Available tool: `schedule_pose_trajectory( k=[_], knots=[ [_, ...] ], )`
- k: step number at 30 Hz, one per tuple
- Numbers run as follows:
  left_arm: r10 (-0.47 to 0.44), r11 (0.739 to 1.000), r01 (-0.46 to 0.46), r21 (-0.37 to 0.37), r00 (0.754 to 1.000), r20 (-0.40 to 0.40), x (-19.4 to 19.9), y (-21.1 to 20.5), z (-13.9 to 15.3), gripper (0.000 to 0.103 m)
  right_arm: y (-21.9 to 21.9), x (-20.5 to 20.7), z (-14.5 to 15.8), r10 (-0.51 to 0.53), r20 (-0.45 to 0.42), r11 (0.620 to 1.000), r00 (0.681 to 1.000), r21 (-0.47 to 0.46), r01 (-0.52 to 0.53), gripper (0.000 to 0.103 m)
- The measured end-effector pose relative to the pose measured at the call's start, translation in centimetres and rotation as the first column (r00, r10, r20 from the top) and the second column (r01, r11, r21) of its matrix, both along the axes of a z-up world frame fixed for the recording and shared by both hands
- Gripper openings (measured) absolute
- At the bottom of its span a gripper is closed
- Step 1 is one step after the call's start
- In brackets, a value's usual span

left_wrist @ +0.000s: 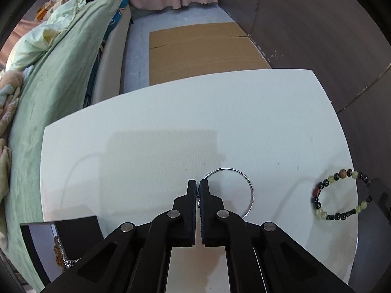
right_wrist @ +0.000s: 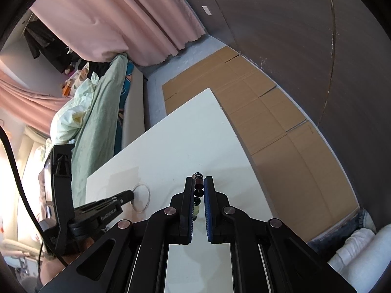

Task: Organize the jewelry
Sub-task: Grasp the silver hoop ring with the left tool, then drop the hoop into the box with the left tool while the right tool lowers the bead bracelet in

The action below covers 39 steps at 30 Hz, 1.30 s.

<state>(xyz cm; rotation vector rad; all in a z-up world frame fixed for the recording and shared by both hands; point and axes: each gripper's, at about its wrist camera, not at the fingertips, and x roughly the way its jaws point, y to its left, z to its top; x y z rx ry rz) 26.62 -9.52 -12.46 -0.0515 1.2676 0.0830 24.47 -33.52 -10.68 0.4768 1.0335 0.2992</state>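
Note:
A thin silver bangle (left_wrist: 245,183) hangs just over the white table (left_wrist: 171,122); my left gripper (left_wrist: 198,183) is shut on its left rim. It also shows in the right wrist view (right_wrist: 146,191), with the left gripper (right_wrist: 130,195) pinching it. A beaded bracelet (left_wrist: 342,195) of green, black and brown beads is at the table's right edge. In the right wrist view my right gripper (right_wrist: 198,179) is shut on the beaded bracelet (right_wrist: 198,183), seen edge-on between the fingers. The right gripper's finger (left_wrist: 380,193) shows at the bracelet's right side.
A black jewelry box (left_wrist: 73,239) with a chain inside sits at the table's near left corner. A bed with green bedding (left_wrist: 61,78) runs along the left. Flattened cardboard (left_wrist: 202,51) lies on the floor beyond the table; a dark wall (left_wrist: 330,24) stands on the right.

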Motion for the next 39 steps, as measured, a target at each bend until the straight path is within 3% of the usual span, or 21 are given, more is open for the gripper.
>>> schedule_pose_trajectory(
  k=[8, 23, 31, 39],
  knots=[
    [0.022, 0.997, -0.022, -0.072, 1.0, 0.01, -1.1, 1.6, 1.4, 0.0, 0.4, -0.2, 0.7, 0.023, 0.018, 0.999, 1.0, 0.046, -0.024, 0.009],
    [0.028, 0.996, -0.021, -0.083, 0.996, 0.087, -3.9, 4.0, 6.6, 0.0, 3.8, -1.0, 2.4, 0.076, 0.085, 0.983, 0.993, 0.161, -0.089, 0.009],
    [0.061, 0.995, -0.049, -0.083, 0.986, 0.152, -6.5, 7.5, 10.6, 0.0, 6.9, -2.0, 4.1, 0.134, 0.147, 0.958, 0.98, 0.232, -0.166, 0.009],
    [0.13, 0.988, -0.114, -0.102, 0.975, 0.178, -9.5, 11.8, 12.1, 0.0, 11.1, -3.2, 5.5, 0.207, 0.203, 0.936, 0.957, 0.242, -0.254, 0.009]
  ],
)
